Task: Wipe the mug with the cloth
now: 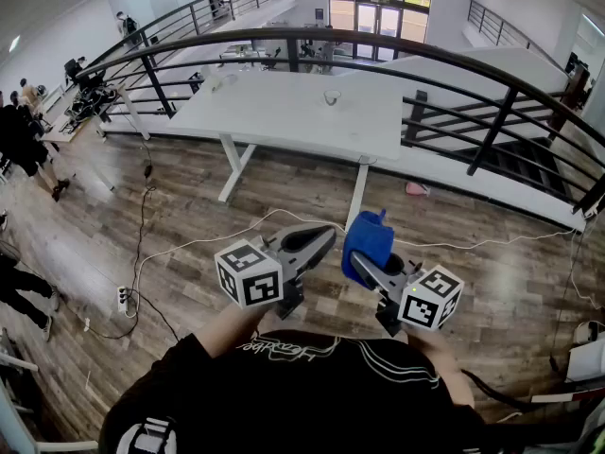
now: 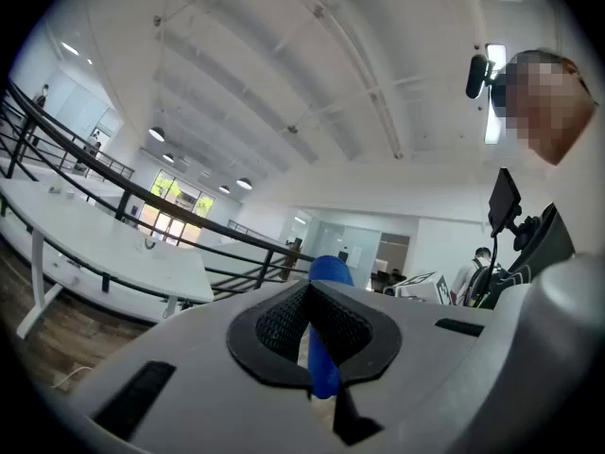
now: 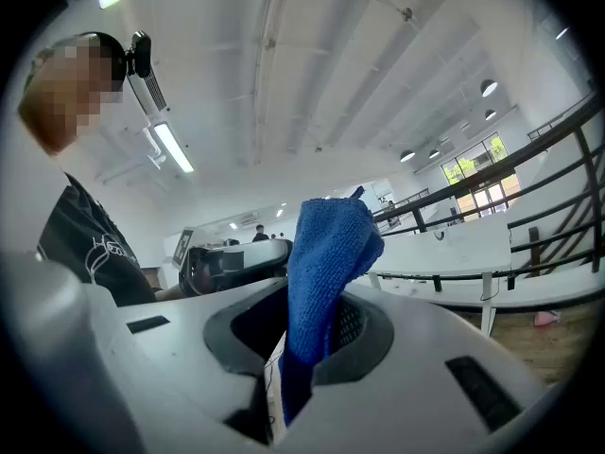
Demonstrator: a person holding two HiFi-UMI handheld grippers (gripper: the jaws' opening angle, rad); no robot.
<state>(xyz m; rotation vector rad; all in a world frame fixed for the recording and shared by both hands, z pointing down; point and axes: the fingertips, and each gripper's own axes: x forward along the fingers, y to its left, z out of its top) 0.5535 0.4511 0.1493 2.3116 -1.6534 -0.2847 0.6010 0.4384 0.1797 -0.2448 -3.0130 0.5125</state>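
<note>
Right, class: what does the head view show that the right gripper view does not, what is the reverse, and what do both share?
Only the head view: the power strip on the floor and the marker cube on the right gripper. Only the right gripper view: the camera on the person's head and the tongs' pads pressed on the blue cloth. Both: that cloth, the white table and the black railing.

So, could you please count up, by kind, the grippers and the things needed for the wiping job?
Grippers: 2, the left gripper and the right gripper
Blue cloth: 1
Mug: 1
Total: 4
</note>
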